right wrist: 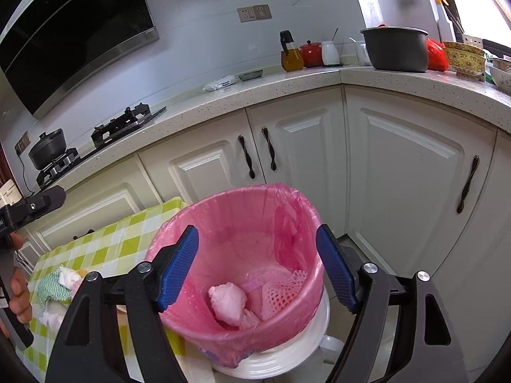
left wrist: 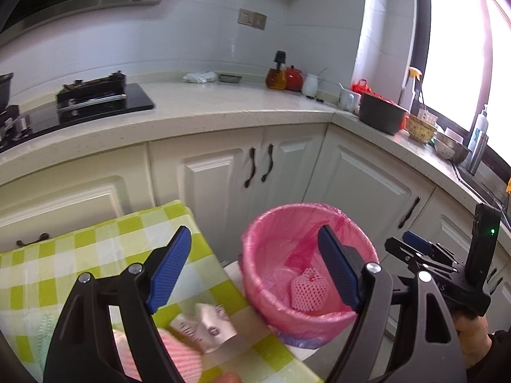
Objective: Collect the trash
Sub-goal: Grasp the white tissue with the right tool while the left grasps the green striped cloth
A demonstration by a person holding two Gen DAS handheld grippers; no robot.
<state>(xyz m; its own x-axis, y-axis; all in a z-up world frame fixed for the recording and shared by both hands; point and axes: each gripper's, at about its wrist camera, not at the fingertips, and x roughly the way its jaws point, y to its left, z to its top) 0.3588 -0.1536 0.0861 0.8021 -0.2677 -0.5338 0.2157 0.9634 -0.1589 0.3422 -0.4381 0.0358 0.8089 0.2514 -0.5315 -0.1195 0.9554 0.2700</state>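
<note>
A bin lined with a pink bag [left wrist: 306, 255] [right wrist: 242, 242] stands beside a table with a green checked cloth [left wrist: 95, 255] [right wrist: 105, 239]. In the bin lie a pink foam net [left wrist: 309, 290] [right wrist: 281, 290] and a pink crumpled wad [right wrist: 228, 301]. My left gripper [left wrist: 255, 268] is open and empty, above the table edge and bin. Below it on the cloth lie a crumpled paper wrapper [left wrist: 204, 325] and a pink foam net [left wrist: 179, 354]. My right gripper [right wrist: 257, 268] is open and empty over the bin. More trash [right wrist: 60, 282] lies on the table.
White cabinets [right wrist: 399, 172] stand behind the bin. The counter [left wrist: 223, 105] holds a hob, an oil bottle, a red pot, a dark pot [right wrist: 396, 48] and bowls. The right gripper shows in the left wrist view [left wrist: 424, 249].
</note>
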